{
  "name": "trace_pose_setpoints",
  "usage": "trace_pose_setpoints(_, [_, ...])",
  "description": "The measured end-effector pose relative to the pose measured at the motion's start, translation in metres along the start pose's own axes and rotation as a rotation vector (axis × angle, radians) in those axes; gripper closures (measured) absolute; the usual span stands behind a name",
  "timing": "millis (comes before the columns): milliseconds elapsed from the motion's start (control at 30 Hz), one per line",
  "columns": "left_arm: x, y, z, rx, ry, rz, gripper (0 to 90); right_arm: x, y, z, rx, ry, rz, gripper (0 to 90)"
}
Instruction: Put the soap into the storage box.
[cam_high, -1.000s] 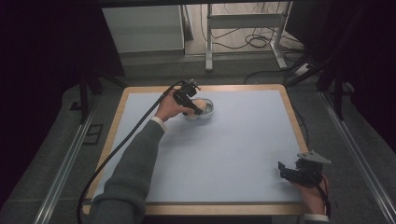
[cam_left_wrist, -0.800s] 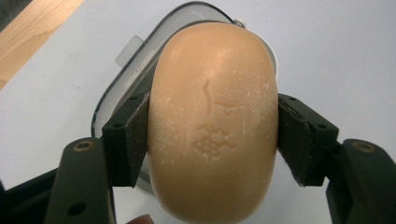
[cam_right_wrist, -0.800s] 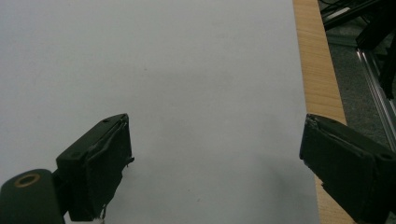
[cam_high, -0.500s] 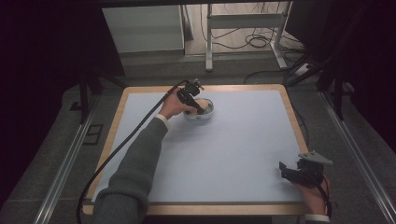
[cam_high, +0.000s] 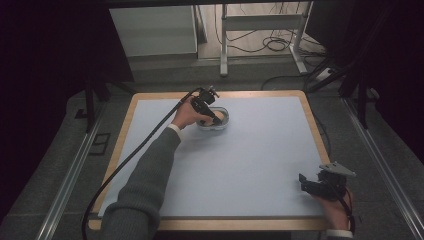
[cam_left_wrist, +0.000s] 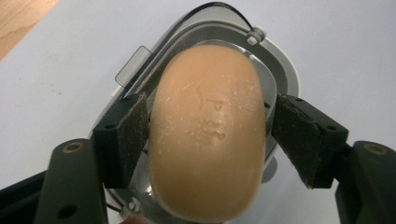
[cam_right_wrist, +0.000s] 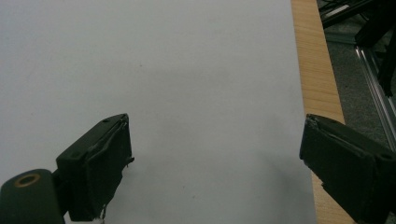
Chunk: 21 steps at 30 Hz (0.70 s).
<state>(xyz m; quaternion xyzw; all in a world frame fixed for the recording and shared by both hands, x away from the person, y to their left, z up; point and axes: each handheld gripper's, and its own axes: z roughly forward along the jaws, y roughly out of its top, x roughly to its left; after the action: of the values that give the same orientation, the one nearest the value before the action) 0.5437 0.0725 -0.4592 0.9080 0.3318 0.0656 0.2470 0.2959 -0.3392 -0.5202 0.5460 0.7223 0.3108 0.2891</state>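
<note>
A tan oval soap bar (cam_left_wrist: 205, 130) lies in a clear plastic soap dish (cam_left_wrist: 282, 70) at the back middle of the pale blue mat (cam_high: 250, 160). My left gripper (cam_left_wrist: 211, 136) is lowered over the dish (cam_high: 223, 122) with its jaws on either side of the soap. The left pad (cam_left_wrist: 126, 135) sits at the soap's edge, and a thin gap shows at the right pad (cam_left_wrist: 299, 135). From above, the left gripper (cam_high: 215, 118) hides most of the soap. My right gripper (cam_high: 305, 183) hovers open near the mat's front right corner, nothing between its jaws (cam_right_wrist: 215, 149).
The mat covers a wooden table whose rim (cam_right_wrist: 317, 70) runs just right of the right gripper. The left gripper's black cable (cam_high: 135, 155) trails across the mat's left side. Table legs and floor cables (cam_high: 270, 45) lie beyond the far edge.
The left gripper has shifted slightly right and down onto the dish, closing in around the soap. The right gripper has stayed put.
</note>
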Motion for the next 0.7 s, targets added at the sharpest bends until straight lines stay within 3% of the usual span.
trace_pose_setpoints(400, [-0.013, -0.006, -0.031, -0.082, 0.014, 0.022, 23.2, 0.002, 0.000, 0.000, 0.001, 0.001, -0.004, 9.2])
trace_pose_setpoints(700, [-0.023, -0.039, -0.058, -0.152, 0.021, 0.001, 22.7, 0.003, 0.001, 0.000, 0.001, 0.000, -0.010, 9.2])
